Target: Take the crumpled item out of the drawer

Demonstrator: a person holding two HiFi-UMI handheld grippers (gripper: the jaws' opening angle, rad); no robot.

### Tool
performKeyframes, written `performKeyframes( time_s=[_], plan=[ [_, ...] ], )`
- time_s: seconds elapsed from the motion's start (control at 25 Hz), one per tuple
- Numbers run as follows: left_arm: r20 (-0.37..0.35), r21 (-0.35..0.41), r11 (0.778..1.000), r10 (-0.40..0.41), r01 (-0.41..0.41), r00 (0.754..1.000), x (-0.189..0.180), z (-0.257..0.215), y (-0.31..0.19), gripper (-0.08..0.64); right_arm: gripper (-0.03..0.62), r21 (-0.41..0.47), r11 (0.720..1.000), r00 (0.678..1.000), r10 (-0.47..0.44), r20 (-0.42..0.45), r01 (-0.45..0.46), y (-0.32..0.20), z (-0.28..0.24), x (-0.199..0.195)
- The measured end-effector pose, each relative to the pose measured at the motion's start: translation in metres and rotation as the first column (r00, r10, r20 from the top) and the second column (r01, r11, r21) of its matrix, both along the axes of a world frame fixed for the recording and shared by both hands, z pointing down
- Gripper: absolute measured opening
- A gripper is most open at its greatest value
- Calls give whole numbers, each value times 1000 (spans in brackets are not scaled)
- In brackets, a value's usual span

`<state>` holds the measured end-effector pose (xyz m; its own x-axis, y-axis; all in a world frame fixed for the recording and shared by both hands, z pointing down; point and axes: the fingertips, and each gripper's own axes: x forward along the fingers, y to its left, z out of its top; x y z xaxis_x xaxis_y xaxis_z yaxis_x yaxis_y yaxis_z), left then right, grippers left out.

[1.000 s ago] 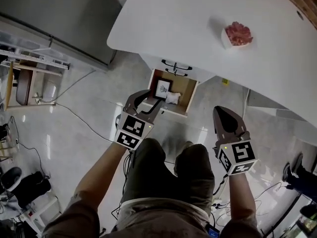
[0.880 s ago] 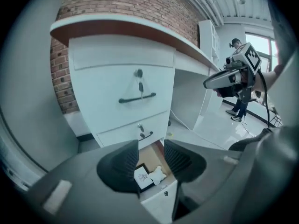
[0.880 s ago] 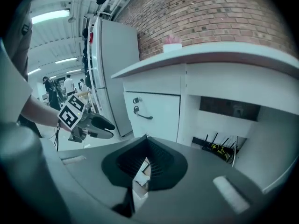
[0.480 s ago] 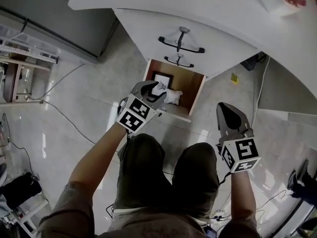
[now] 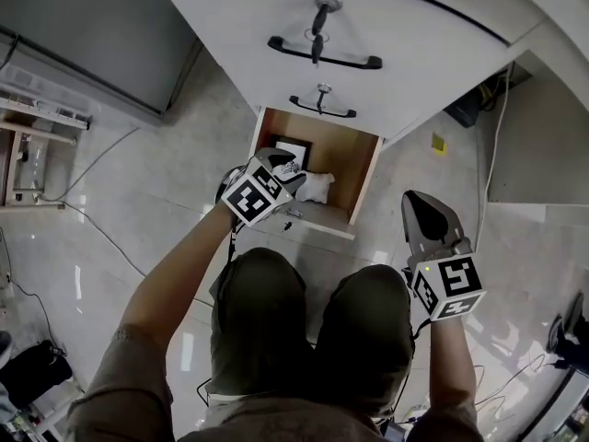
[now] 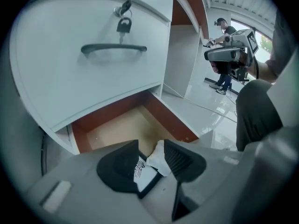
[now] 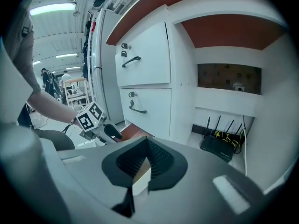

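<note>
1. Here, the left gripper [image 6: 152,146] hangs over the open bottom drawer [image 6: 117,125], its two jaws spread apart and clamping nothing.
2. Straight ahead of it, in the gap between those jaws, lies the crumpled item [image 6: 158,158], a white wad on the drawer's wooden floor. It sits close to the right-hand jaw, and whether they touch cannot be told.
3. Beside the wad, toward the left-hand jaw, a framed picture [image 6: 140,171] lies flat in the same drawer.
4. In the head view the left gripper [image 5: 287,166] is over the drawer's [image 5: 366,178] left part, with the crumpled item [image 5: 316,187] just to its right and the framed picture [image 5: 293,151] partly under its tips.
5. Above and beyond this gripper is a closed drawer front with a dark handle [image 6: 113,48] and a key [image 6: 124,17] in its lock.
6. The right gripper [image 7: 147,141] has its jaws pressed together on nothing. It is held well off to the drawer's right, over the floor [image 5: 416,203].
</note>
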<state>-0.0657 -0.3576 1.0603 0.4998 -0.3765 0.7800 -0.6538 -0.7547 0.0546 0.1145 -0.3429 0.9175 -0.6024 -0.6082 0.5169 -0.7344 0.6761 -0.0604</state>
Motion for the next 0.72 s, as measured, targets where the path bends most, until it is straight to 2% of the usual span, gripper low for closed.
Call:
performKeyframes(
  time_s=[0.08, 0.2, 0.32, 0.44, 0.52, 0.6, 0.72],
  plan=[
    [17, -43, 999, 25, -24, 1000, 2, 17, -1, 167, 28, 4, 1000, 1000, 6, 3, -6, -2, 7, 2],
    [49, -148, 987, 76, -68, 996, 5, 48, 7, 167, 28, 11, 1000, 1000, 13, 11, -14, -7, 15, 4],
    [81, -195, 977, 98, -80, 992, 4, 74, 10, 167, 28, 17, 1000, 1000, -1, 11, 1, -8, 20, 3],
    [71, -236, 969, 95, -76, 993, 7, 89, 9, 167, 29, 30, 999, 1000, -12, -11, 12, -9, 24, 6],
    [77, -221, 971, 106, -86, 991, 10, 92, 3, 167, 28, 39, 999, 1000, -13, -22, 14, -10, 26, 7],
    [125, -198, 973, 149, -123, 981, 11, 98, -2, 167, 29, 39, 999, 1000, -9, -21, 10, -10, 28, 9],
    [175, -228, 956, 226, -184, 958, 15, 117, 2, 167, 28, 38, 999, 1000, -2, -19, 3, -9, 32, 9]
  ],
)
